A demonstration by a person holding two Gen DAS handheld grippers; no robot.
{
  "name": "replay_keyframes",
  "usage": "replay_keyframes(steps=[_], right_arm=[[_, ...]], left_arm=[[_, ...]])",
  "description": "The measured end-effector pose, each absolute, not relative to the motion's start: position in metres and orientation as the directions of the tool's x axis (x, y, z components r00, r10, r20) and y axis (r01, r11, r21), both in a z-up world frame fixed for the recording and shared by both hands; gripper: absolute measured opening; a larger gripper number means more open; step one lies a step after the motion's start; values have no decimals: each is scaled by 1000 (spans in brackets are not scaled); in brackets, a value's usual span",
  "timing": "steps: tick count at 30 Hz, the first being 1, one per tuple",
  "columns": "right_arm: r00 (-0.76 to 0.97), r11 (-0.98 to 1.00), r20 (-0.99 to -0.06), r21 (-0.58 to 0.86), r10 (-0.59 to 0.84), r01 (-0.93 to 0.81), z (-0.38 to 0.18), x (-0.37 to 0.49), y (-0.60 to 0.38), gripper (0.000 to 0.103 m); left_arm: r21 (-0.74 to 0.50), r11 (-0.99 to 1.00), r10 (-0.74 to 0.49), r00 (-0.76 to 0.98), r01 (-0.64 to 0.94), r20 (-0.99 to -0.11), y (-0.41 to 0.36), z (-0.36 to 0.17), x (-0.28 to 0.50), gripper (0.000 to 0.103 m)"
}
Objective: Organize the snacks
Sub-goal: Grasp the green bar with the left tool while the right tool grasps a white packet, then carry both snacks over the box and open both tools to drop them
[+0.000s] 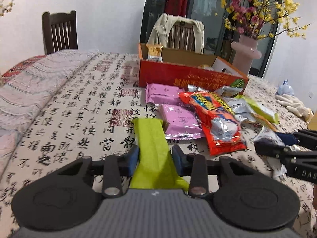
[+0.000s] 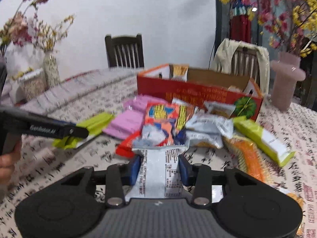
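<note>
My left gripper (image 1: 155,156) is shut on a lime green packet (image 1: 150,142), which runs forward between the blue pads. From the right wrist view the same gripper (image 2: 79,132) holds that packet (image 2: 93,123) just above the tablecloth, left of the pile. A white packet with printed text (image 2: 162,170) is pinched in my right gripper (image 2: 160,168). Ahead lies a heap of snacks: two pink packets (image 1: 178,123), a red-orange bag (image 1: 214,119), silver packets (image 2: 208,127) and another lime packet (image 2: 261,138). Behind it stands an open red cardboard box (image 1: 188,79) with a packet upright inside.
A pink vase of flowers (image 1: 245,55) stands right of the box. Two wooden chairs (image 1: 59,31) line the far side, one with a beige jacket (image 1: 178,27) on it. A white cloth (image 1: 293,105) lies at far right. A small vase (image 2: 51,71) stands at far left.
</note>
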State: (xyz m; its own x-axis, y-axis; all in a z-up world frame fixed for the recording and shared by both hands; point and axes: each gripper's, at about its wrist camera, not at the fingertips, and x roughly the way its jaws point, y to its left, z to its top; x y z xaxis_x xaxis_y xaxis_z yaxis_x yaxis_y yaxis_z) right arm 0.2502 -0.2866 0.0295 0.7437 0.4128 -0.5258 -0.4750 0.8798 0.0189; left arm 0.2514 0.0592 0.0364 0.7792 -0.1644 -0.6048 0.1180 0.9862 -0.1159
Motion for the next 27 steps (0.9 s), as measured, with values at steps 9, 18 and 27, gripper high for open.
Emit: replay_keyframes(steps=[9,18,27], right_arm=[[791,891,-461,1,403,-453,48,200,-305,40],[800,901,-456,11,391,-434,43,172,-322,40],[807,912,-461,17,370,-409,40,180,-330,40]], left_arm=[[-128,980,-197,803,150,-562,54,58,202,5],[-69,988,-151,762,140,-630,33,37,213,47],[-82,990,-138,731,112,-668,32,14,248,38]])
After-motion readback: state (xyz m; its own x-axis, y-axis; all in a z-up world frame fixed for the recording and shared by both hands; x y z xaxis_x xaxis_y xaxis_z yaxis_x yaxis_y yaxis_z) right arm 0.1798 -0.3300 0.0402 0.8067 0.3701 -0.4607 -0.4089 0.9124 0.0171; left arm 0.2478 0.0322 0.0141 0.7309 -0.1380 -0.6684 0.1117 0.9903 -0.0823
